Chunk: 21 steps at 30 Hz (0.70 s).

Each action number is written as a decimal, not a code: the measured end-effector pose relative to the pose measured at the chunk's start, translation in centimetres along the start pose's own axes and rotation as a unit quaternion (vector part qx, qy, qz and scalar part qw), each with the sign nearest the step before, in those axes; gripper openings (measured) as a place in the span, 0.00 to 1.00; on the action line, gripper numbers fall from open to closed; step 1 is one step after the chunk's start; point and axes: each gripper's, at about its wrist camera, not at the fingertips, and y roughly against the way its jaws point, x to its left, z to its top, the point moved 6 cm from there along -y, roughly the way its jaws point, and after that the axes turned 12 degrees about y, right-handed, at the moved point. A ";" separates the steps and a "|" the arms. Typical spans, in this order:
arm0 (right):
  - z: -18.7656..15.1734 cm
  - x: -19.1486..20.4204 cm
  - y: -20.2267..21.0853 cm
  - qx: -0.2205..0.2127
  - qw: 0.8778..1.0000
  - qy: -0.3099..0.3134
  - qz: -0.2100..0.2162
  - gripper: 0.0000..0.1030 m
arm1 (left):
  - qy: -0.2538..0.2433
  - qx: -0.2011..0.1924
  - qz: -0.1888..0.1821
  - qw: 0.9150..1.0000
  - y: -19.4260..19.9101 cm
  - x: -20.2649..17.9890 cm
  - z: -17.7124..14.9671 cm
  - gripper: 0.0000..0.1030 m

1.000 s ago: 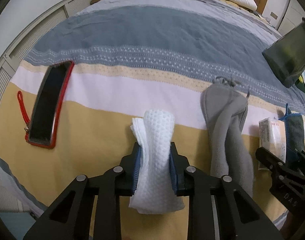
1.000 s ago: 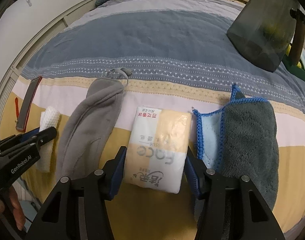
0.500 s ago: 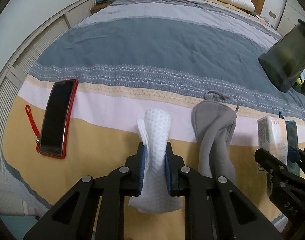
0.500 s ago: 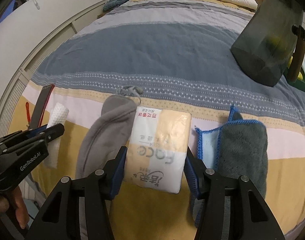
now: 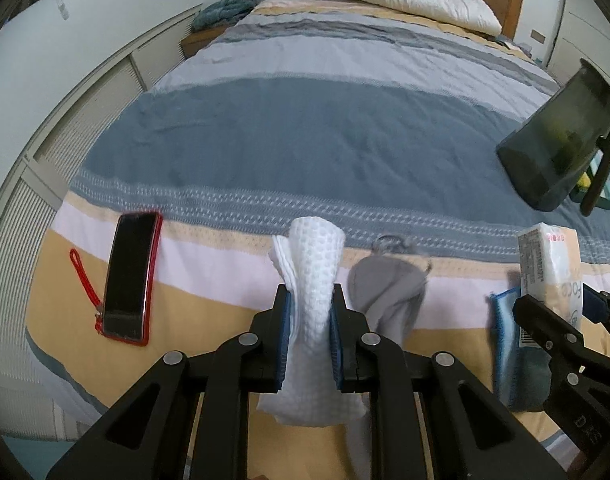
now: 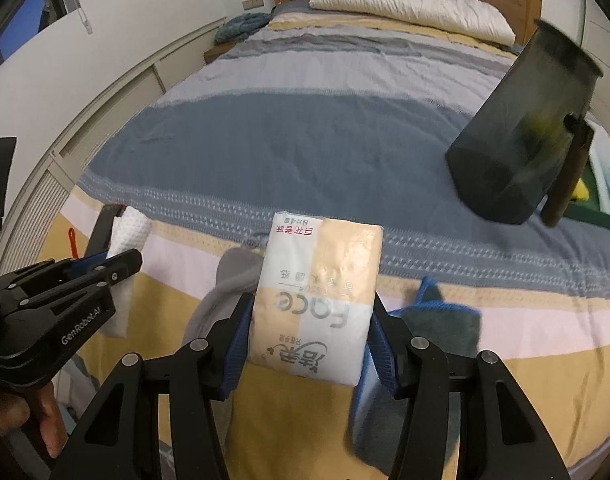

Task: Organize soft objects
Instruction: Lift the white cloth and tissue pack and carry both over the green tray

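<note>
Left wrist view: left gripper (image 5: 310, 334) jaws pinch white cloth (image 5: 312, 304) | right gripper (image 6: 306, 340) jaws clamp tissue pack (image 6: 319, 300) | both apparently clear of bed (image 5: 305, 136)

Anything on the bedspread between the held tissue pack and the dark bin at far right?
Nothing visible. Right gripper holds the tissue pack; only bare bedspread lies between it and the dark bin.

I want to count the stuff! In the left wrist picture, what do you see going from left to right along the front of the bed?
red strap → phone → white cloth in the left gripper → grey cloth → tissue pack in the right gripper
</note>
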 end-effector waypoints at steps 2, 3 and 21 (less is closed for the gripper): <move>0.0 -0.6 0.9 -0.002 1.000 -0.001 -0.003 0.51 | -0.007 -0.002 -0.003 1.000 0.7 -1.0 0.3 0.14; 0.0 -1.1 1.5 -0.003 1.000 -0.002 -0.005 0.51 | -0.010 -0.002 -0.005 1.000 1.0 -1.4 0.4 0.14; -5.5 -12.3 11.7 0.001 0.996 -0.067 -0.066 0.51 | -0.115 -0.003 -0.075 0.991 6.7 -17.4 -1.0 0.14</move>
